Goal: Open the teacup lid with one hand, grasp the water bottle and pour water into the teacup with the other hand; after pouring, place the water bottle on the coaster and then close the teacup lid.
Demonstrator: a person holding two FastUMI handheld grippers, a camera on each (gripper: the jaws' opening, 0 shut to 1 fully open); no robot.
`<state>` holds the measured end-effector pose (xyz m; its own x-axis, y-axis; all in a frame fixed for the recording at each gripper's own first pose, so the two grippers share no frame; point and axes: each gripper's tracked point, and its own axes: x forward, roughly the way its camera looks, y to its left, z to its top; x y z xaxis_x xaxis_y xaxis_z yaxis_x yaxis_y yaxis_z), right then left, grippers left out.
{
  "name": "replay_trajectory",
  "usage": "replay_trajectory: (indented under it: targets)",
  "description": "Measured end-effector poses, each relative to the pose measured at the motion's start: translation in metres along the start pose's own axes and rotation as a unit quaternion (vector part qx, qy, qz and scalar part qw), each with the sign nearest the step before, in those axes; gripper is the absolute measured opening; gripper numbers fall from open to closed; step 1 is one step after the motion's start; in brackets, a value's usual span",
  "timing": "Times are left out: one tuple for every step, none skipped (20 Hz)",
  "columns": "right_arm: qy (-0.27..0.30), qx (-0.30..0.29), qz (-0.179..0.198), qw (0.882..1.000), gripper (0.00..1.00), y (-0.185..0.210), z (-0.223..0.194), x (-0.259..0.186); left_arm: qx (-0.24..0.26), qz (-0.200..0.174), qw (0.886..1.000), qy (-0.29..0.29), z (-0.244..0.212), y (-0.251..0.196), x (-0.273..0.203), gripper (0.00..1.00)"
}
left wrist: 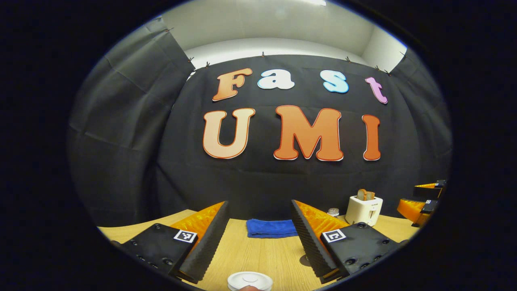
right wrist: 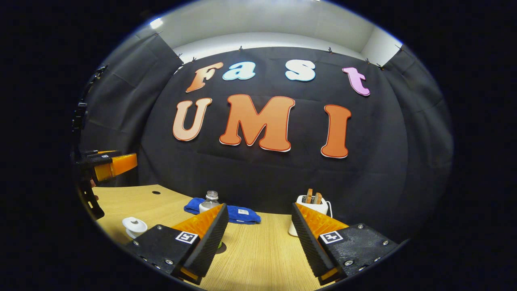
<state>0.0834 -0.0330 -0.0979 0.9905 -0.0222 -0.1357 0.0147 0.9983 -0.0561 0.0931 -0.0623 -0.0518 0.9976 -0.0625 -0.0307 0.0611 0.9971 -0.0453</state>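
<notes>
Opening step: left hand-held gripper [left wrist: 258, 234], wide open and empty, hovers above the lid [left wrist: 249, 280] at bottom centre, and must descend to pinch it; right hand-held gripper [right wrist: 258, 234], likewise wide open and empty, faces the bottle [right wrist: 210, 202].

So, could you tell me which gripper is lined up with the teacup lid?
The left gripper: the teacup lid lies right below its open fingers, while the right gripper faces bare table.
</notes>
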Motion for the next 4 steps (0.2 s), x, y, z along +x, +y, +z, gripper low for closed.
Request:
replay_trajectory:
  targets:
    - [0.002,-0.001,-0.001,1.000,0.94,-0.0009,0.0000,-0.0002,0.003,0.001,1.000,0.000,0.0018,-0.0001,0.0003,0.95]
    - [0.004,-0.004,-0.003,1.000,0.94,-0.0015,0.0009,-0.0011,0.004,0.001,1.000,-0.001,0.0048,-0.0001,-0.0005,0.95]
    - [0.005,-0.006,-0.005,1.000,0.94,-0.0028,0.0011,-0.0019,0.005,-0.001,1.000,-0.002,0.0073,-0.0008,0.0002,0.95]
    - [0.006,-0.006,-0.006,1.000,0.94,-0.0023,0.0018,-0.0029,0.006,-0.003,1.000,-0.002,0.0095,-0.0020,-0.0001,0.97]
